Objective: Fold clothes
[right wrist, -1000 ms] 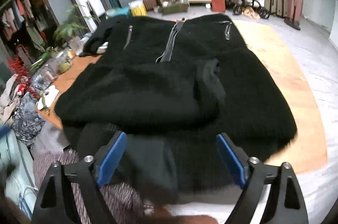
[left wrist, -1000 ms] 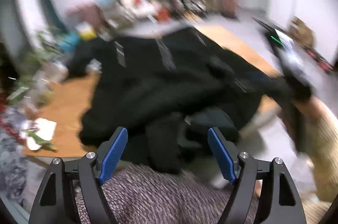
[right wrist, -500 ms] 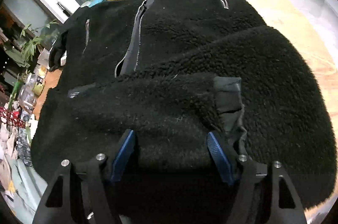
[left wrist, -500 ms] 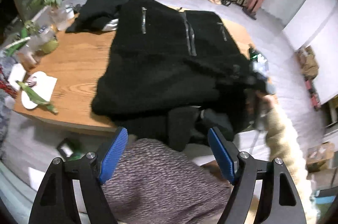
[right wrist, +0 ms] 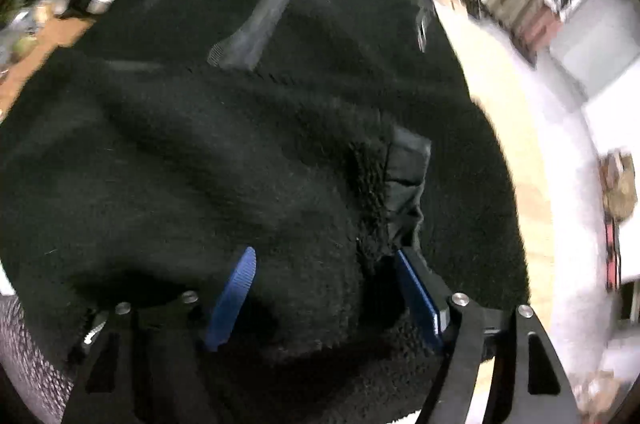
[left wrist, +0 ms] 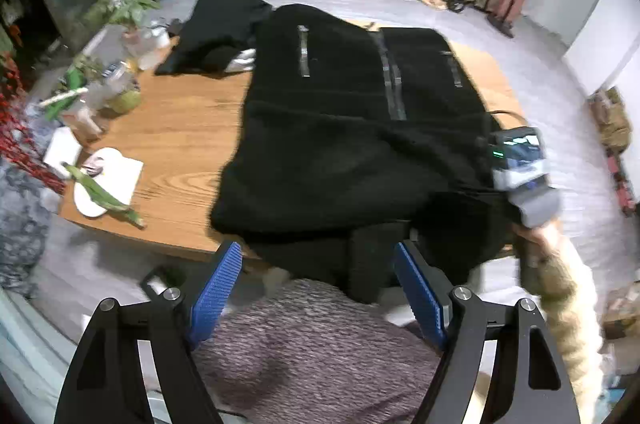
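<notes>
Item: 1 black fleece jacket (left wrist: 360, 127), spread on the wooden table (left wrist: 176, 127), hem overhanging the near edge. My left claw (left wrist: 318, 288): agape, empty. My right claw (right wrist: 324, 288): opening, fleece bunched between its pads.

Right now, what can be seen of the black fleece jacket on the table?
The black fleece jacket lies front-up on the wooden table, fluffy pile, grey centre zip and two grey pocket zips. A sleeve is folded across it, smooth cuff showing. Its near edge hangs over the table. The right gripper has fleece bunched between its opening fingers.
</notes>
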`<state>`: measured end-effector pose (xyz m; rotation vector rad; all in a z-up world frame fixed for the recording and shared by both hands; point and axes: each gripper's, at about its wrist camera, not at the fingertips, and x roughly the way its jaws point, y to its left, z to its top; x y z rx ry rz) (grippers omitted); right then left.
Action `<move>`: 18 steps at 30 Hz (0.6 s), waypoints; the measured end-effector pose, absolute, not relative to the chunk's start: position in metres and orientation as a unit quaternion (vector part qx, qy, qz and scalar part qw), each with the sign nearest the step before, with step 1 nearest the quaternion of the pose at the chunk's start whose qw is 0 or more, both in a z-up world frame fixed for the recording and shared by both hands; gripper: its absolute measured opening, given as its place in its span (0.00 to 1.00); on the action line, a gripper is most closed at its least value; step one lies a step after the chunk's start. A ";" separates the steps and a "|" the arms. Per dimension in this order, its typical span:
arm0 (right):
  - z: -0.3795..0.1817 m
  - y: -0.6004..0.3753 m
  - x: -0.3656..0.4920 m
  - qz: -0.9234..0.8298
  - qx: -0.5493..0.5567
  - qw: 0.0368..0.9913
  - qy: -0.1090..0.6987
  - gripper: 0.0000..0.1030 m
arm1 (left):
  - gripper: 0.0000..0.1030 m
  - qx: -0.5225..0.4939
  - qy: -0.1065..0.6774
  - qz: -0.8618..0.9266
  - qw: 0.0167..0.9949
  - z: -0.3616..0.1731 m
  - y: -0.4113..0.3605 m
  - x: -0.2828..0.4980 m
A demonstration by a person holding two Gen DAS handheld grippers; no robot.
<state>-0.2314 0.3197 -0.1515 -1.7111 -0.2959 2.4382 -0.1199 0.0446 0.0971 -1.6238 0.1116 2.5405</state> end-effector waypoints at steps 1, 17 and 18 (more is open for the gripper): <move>-0.151 0.319 -0.229 0.816 -0.564 0.073 -0.107 0.77 | 0.77 -0.536 0.044 0.841 0.053 0.095 0.046 -0.121; -0.159 0.442 -0.084 0.814 -0.560 0.067 0.136 0.82 | 0.77 -0.482 0.110 0.868 0.047 0.074 0.069 -0.123; -0.160 0.450 -0.066 0.819 -0.543 0.069 0.174 0.83 | 0.77 -0.466 0.101 0.878 0.048 0.074 0.068 -0.121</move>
